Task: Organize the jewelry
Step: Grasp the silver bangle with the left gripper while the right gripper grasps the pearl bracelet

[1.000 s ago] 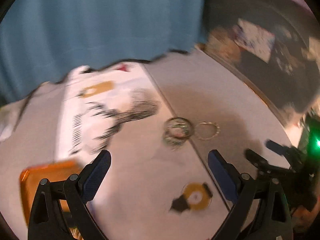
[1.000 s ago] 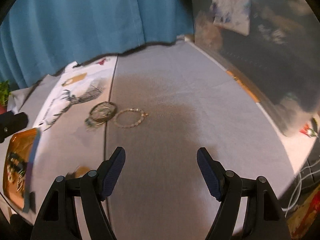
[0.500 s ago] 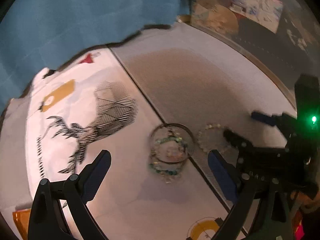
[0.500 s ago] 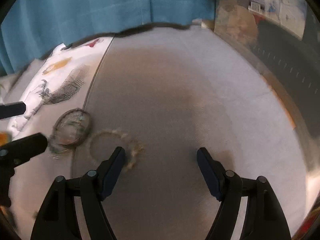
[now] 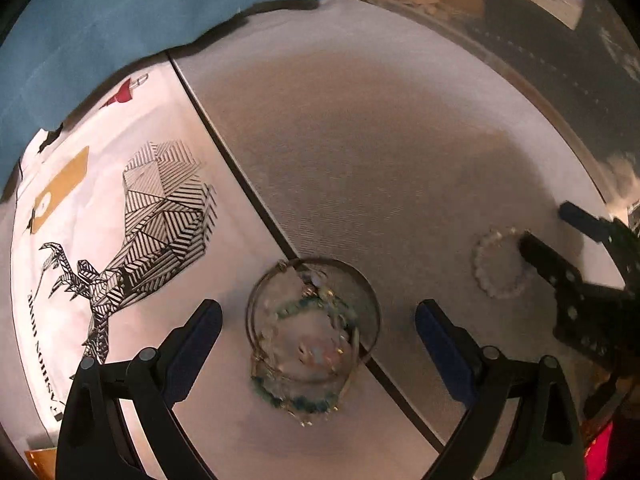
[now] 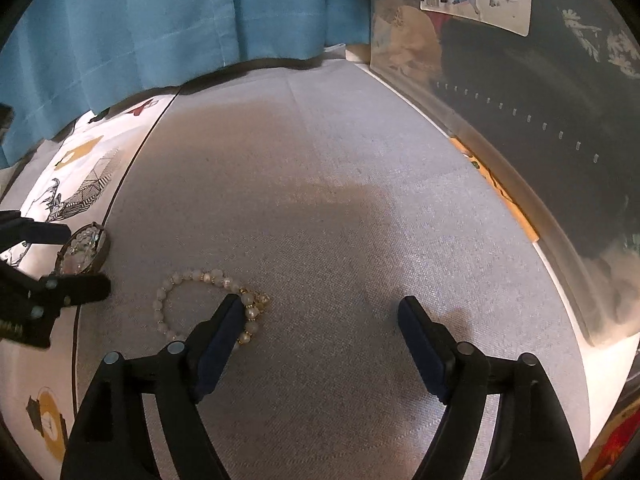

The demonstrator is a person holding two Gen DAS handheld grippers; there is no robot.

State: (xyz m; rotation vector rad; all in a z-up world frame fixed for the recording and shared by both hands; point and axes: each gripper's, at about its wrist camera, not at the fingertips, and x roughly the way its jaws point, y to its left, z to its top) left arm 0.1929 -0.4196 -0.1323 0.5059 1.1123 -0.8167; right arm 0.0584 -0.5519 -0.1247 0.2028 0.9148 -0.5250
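A pile of bracelets [image 5: 312, 340], a thin metal bangle around green and pale beaded ones, lies across the seam between the white cloth and the grey mat. My left gripper [image 5: 316, 328] hovers over it, open, with the pile between its fingers and neither pad touching. A pearl bracelet [image 6: 208, 304] with gold spacers lies on the grey mat to its right. My right gripper [image 6: 320, 320] is low over the mat with its jaws opening; its left finger covers the bracelet's right side, and the gap holds only mat.
The white cloth [image 5: 120, 240] carries a black striped stag print and yellow tags. A blue curtain [image 6: 160, 20] hangs behind the table. A clear plastic bin [image 6: 520, 120] lines the right side. An orange tray corner [image 5: 36, 460] shows at bottom left.
Both grippers have come down and closer to the jewelry. The left now straddles the bracelet pile; the right has shifted so its left finger lies over the pearl bracelet.
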